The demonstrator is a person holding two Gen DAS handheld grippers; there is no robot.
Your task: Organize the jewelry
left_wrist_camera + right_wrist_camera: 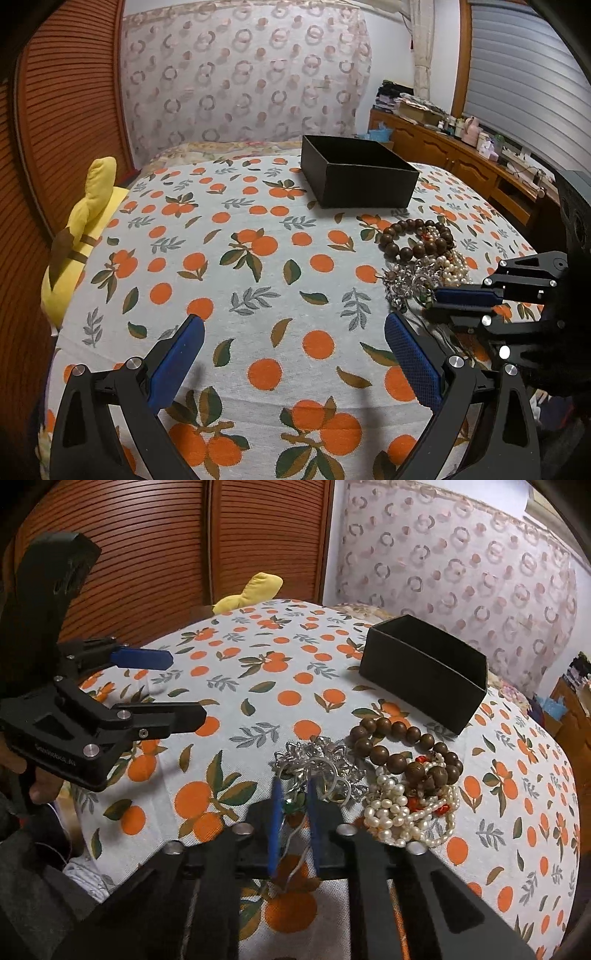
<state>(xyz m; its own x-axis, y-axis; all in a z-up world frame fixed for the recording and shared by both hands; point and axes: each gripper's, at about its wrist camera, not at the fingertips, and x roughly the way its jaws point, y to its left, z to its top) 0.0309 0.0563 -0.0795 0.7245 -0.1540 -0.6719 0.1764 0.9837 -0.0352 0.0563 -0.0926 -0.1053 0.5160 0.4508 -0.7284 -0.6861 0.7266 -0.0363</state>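
Observation:
A heap of jewelry lies on the orange-print bedsheet (258, 280): a brown wooden bead bracelet (402, 746), white pearl strands (402, 812) and a tangled silver chain piece (317, 764). My right gripper (294, 790) sits at the near edge of the heap. Its blue pads are nearly together, with a green bead and silver chain pinched between them. The left wrist view shows that right gripper (430, 304) at the heap's near side. My left gripper (295, 325) hangs open over bare sheet left of the heap. An open black box (358, 177) stands beyond the jewelry.
A yellow plush toy (85, 229) lies at the bed's left edge against a slatted wooden door (184, 554). A wooden dresser (461, 158) crowded with small items runs along the right. A patterned curtain hangs behind the bed. A hand (40, 786) grips the left gripper's handle.

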